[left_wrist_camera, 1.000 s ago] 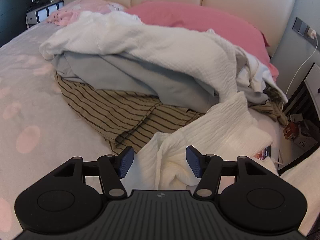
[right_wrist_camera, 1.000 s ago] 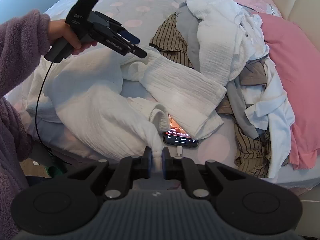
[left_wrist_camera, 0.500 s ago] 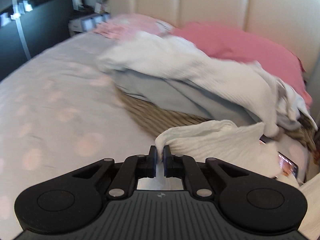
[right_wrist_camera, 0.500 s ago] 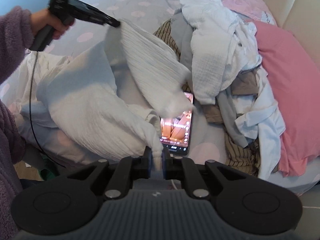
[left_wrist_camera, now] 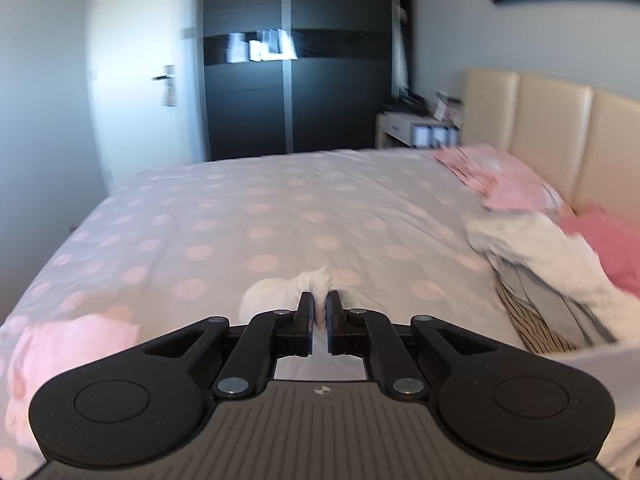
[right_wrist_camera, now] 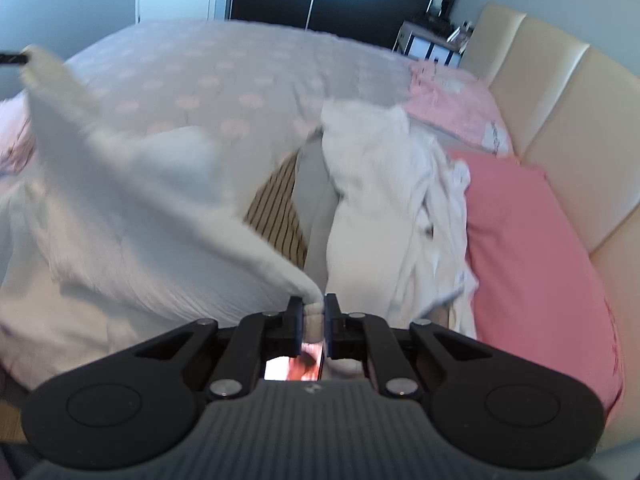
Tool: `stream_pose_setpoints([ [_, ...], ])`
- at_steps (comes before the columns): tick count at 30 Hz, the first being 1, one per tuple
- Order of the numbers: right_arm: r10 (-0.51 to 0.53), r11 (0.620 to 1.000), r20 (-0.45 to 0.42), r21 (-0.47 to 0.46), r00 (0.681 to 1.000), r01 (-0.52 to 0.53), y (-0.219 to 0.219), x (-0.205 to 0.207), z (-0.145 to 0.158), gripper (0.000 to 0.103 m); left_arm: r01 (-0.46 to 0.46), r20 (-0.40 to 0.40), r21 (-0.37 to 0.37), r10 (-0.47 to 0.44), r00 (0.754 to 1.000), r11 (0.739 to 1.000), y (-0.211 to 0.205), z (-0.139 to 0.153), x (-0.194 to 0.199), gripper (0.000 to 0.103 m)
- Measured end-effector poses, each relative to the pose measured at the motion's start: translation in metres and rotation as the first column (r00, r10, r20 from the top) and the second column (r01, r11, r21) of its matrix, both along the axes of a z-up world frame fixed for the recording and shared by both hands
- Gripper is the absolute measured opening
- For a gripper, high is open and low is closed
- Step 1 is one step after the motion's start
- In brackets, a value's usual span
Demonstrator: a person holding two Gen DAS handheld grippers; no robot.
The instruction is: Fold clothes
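Note:
A white crinkled garment (right_wrist_camera: 132,216) hangs stretched in the air between both grippers above the bed. My right gripper (right_wrist_camera: 311,307) is shut on one end of it. My left gripper (left_wrist_camera: 318,303) is shut on the other end, a white bunch (left_wrist_camera: 320,280) poking out between its fingers. In the right wrist view the left gripper's tip (right_wrist_camera: 12,57) shows at the far left edge, holding the cloth's raised corner. A pile of clothes (right_wrist_camera: 384,200), white, grey and brown-striped, lies near the pillows.
The bed has a grey sheet with pink dots (left_wrist_camera: 256,216). A pink pillow (right_wrist_camera: 532,256) and a beige headboard (right_wrist_camera: 560,120) are at the right. A lit phone (right_wrist_camera: 294,368) lies under my right gripper. A dark wardrobe (left_wrist_camera: 296,80) and a door (left_wrist_camera: 132,80) stand beyond the bed.
My left gripper closed on the white garment, then lifted and swung left toward the open bed. Both grippers rose, pulling the garment taut off the bed. The views are motion-blurred.

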State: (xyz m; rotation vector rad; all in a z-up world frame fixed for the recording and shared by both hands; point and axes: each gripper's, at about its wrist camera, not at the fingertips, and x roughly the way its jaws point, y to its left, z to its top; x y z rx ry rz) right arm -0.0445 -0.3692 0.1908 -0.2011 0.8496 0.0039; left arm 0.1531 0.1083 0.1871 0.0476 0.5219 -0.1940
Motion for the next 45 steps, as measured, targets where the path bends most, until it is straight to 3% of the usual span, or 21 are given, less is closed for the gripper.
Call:
stream_pose_setpoints([
  [3, -0.011, 1.0, 0.048, 0.024, 0.999, 0.01, 0.006, 0.037, 0.008, 0.012, -0.071, 0.01, -0.052, 0.072, 0.997, 0.996, 0.036, 0.006, -0.012, 0.004],
  [9, -0.031, 0.999, 0.05, -0.01, 0.998, 0.031, 0.022, 0.115, -0.004, 0.011, -0.134, -0.024, -0.047, 0.132, 0.991, 0.99, 0.058, -0.014, -0.003, 0.004],
  [13, -0.083, 0.995, 0.026, -0.047, 0.996, 0.084, 0.016, 0.166, -0.024, 0.011, -0.123, -0.053, -0.003, 0.123, 0.991, 0.992, 0.044, -0.037, 0.023, 0.004],
  [19, -0.189, 0.977, -0.031, -0.104, 0.982, 0.185, -0.007, 0.241, -0.078, 0.011, -0.057, -0.122, 0.023, 0.059, 0.991, 0.998, 0.003, -0.092, 0.082, 0.005],
  [25, -0.239, 0.964, -0.085, -0.137, 0.967, 0.226, -0.023, 0.287, -0.131, 0.012, 0.011, -0.19, 0.033, -0.004, 0.982, 0.999, -0.005, -0.137, 0.12, 0.016],
  [28, -0.246, 0.962, -0.1, -0.15, 0.964, 0.23, -0.028, 0.301, -0.149, 0.012, -0.001, -0.208, 0.013, 0.003, 0.978, 1.0, 0.013, -0.143, 0.125, 0.032],
  [30, -0.241, 0.961, -0.099, -0.163, 0.965, 0.223, -0.027, 0.306, -0.155, 0.012, -0.017, -0.214, 0.017, 0.02, 0.977, 1.0, 0.027, -0.146, 0.124, 0.043],
  [35, -0.237, 0.963, -0.088, -0.155, 0.967, 0.222, -0.029, 0.304, -0.158, 0.012, -0.062, -0.308, 0.04, 0.071, 0.949, 0.997, 0.063, -0.164, 0.113, 0.049],
  [39, -0.239, 0.963, -0.079, -0.149, 0.968, 0.225, -0.029, 0.301, -0.157, 0.012, -0.017, -0.415, 0.061, 0.04, 0.909, 0.998, 0.067, -0.192, 0.102, 0.049],
  [42, -0.233, 0.962, -0.072, -0.166, 0.97, 0.219, -0.023, 0.297, -0.157, 0.012, 0.019, -0.471, 0.122, 0.041, 0.881, 0.992, 0.06, -0.211, 0.096, 0.048],
  [43, -0.233, 0.961, -0.07, -0.167, 0.97, 0.219, -0.023, 0.297, -0.157, 0.012, 0.023, -0.484, 0.133, 0.045, 0.874, 0.991, 0.059, -0.215, 0.095, 0.045],
  [45, -0.234, 0.961, -0.065, -0.168, 0.97, 0.221, -0.024, 0.296, -0.157, 0.012, 0.008, -0.498, 0.104, 0.045, 0.866, 0.995, 0.063, -0.215, 0.095, 0.021],
])
